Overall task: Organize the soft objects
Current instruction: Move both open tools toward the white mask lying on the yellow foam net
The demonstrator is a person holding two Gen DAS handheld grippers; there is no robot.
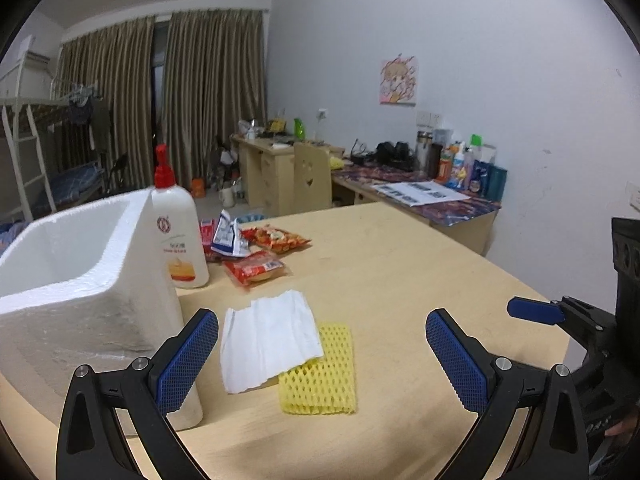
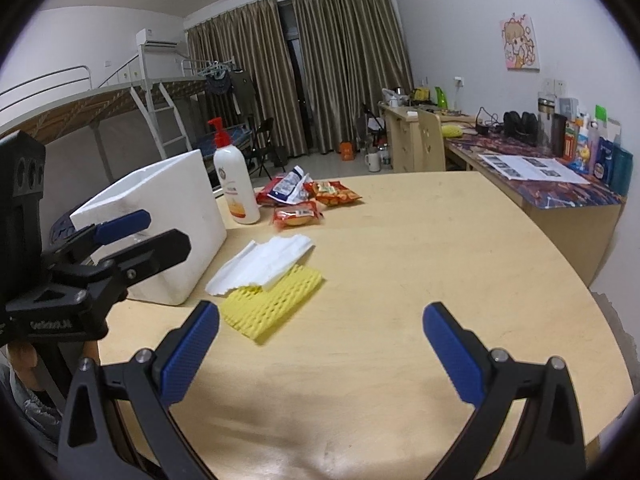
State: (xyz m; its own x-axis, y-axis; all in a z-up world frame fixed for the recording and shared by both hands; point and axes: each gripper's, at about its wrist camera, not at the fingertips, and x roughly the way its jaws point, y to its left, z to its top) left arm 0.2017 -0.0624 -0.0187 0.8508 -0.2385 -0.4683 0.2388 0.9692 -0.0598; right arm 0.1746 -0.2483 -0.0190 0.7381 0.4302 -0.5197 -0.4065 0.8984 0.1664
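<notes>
A white tissue (image 1: 268, 340) lies on the wooden table (image 1: 400, 280), partly over a yellow foam net sleeve (image 1: 320, 376). Both also show in the right wrist view: the tissue (image 2: 264, 266) and the sleeve (image 2: 272, 300). A white foam box (image 1: 80, 280) stands open at the left; it also shows in the right wrist view (image 2: 168, 216). My left gripper (image 1: 322, 356) is open and empty, just before the tissue and sleeve. My right gripper (image 2: 320, 356) is open and empty, to the right of them above bare table.
A white lotion bottle with red pump (image 1: 180, 236) stands beside the box. Several snack packets (image 1: 256, 252) lie behind it. A cluttered desk (image 1: 420, 196) and chair (image 1: 312, 176) stand beyond the table. The table edge curves at the right (image 2: 592, 320).
</notes>
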